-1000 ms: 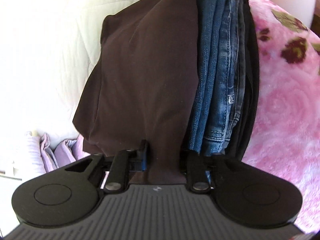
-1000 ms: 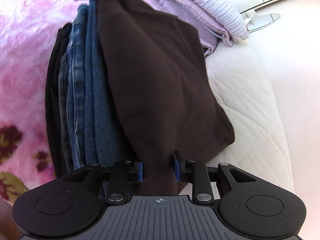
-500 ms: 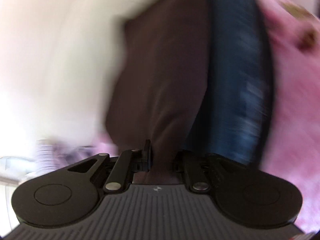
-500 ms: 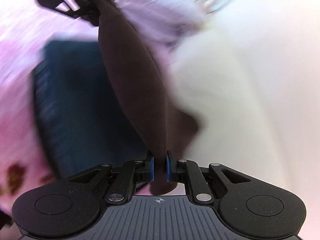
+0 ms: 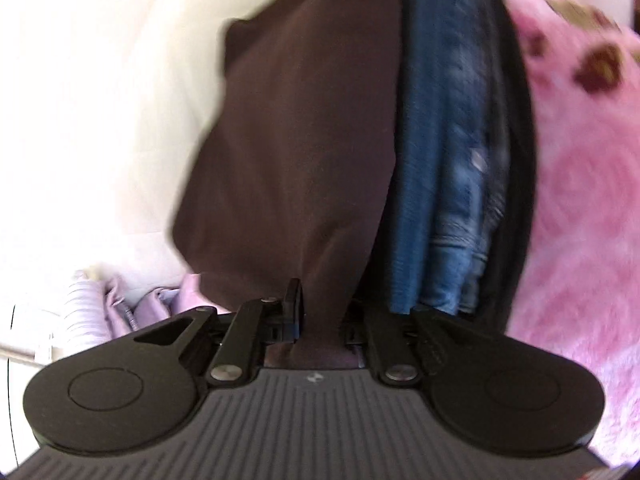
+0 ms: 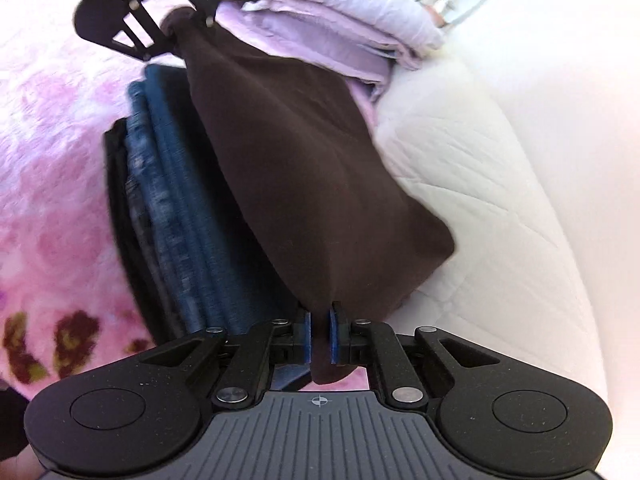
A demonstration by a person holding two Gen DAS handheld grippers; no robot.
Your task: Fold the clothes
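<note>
A dark brown garment (image 5: pixel 296 152) hangs stretched between my two grippers, over a pile of folded blue jeans (image 5: pixel 444 168) with a black garment under them. My left gripper (image 5: pixel 320 316) is shut on one end of the brown garment. My right gripper (image 6: pixel 319 334) is shut on the other end of the brown garment (image 6: pixel 296 168). In the right wrist view the left gripper (image 6: pixel 180 32) shows at the top, holding the far end. The jeans pile (image 6: pixel 176 216) lies left of the garment there.
A pink floral blanket (image 5: pixel 580 184) covers the bed beside the jeans; it also shows in the right wrist view (image 6: pixel 52 152). A white quilted mattress (image 6: pixel 480 184) lies on the other side. Folded lilac and striped clothes (image 6: pixel 320 36) lie beyond the brown garment.
My right gripper has closed from open onto the brown garment's end. Both grippers have lifted and swung the garment a little away from the jeans pile.
</note>
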